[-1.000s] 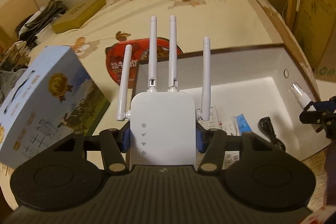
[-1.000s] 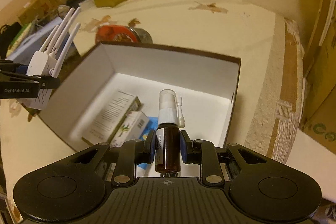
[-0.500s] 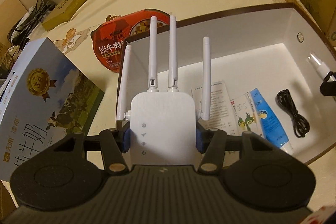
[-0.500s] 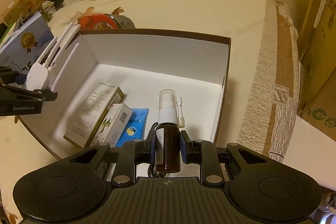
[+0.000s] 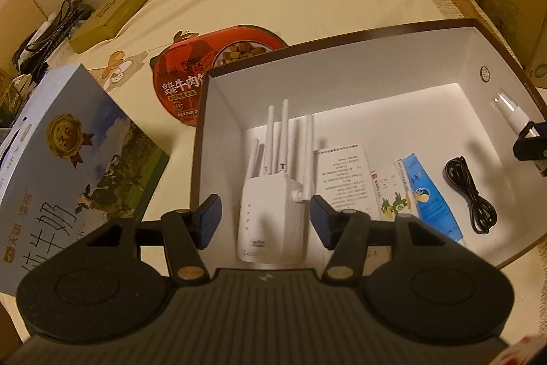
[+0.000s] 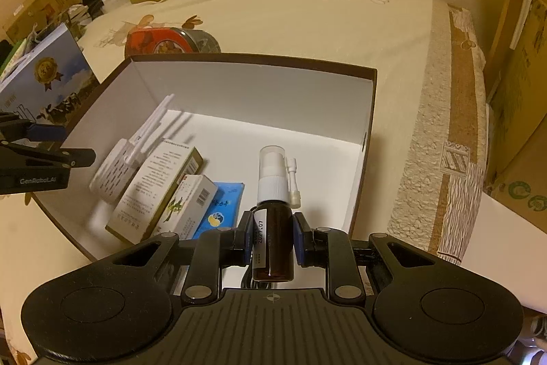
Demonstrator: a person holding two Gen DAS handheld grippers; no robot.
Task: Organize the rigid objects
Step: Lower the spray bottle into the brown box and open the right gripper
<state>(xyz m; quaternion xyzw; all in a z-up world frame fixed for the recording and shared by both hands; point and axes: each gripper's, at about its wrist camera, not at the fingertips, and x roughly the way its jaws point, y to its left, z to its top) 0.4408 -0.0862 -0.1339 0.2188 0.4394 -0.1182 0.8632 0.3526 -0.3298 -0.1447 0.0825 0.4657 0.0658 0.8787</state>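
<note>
Left tool [image 5: 266, 220] stands wide above the released white four-antenna router [image 5: 271, 221]; right tool [image 6: 271, 240], clamping the brown spray bottle [image 6: 273, 238], should lower it into the bare right half of the white-lined cardboard box [image 6: 246, 88] before releasing.

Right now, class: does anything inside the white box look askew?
Yes. The white router leans tilted against the box's left wall, antennas up, not lying flat like the cartons beside it.

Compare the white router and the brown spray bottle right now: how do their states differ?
The white router lies released in the box, left gripper open around it; the brown spray bottle is clamped upright in the right gripper, above the box. Router: four antennas; bottle: one white nozzle. Both are rigid items for this box.
</note>
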